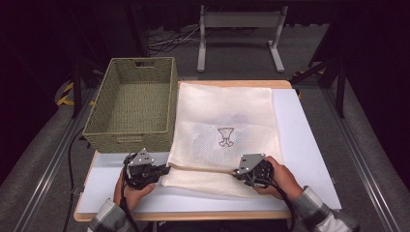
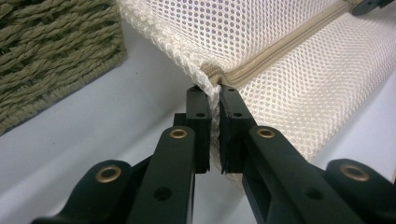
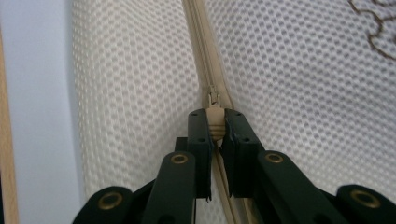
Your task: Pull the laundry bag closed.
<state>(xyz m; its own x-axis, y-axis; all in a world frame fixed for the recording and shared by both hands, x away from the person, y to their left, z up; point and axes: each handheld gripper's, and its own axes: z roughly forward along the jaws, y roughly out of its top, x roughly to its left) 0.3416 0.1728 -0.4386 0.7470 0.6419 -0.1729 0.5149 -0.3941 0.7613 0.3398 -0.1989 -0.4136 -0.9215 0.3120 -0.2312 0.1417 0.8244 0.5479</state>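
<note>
I pinch the cream mesh zippered laundry bag [image 1: 225, 130], lying on the white table beside a woven basket; left gripper [image 2: 214, 100] clamps its corner, right gripper [image 3: 215, 122] clamps the zipper pull [image 3: 214, 123]. Next: a steady pull along the zipper.

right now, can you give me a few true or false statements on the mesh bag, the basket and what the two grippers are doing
1. The left gripper is shut on the corner of the mesh bag at the zipper's end. True.
2. The right gripper is open above the bag. False: its fingers pinch the zipper pull.
3. The woven basket stands to the left of the bag. True.
4. The bag lies inside the basket. False: it lies flat on the white table.
5. The bag bears a small dark drawing. True.
</note>
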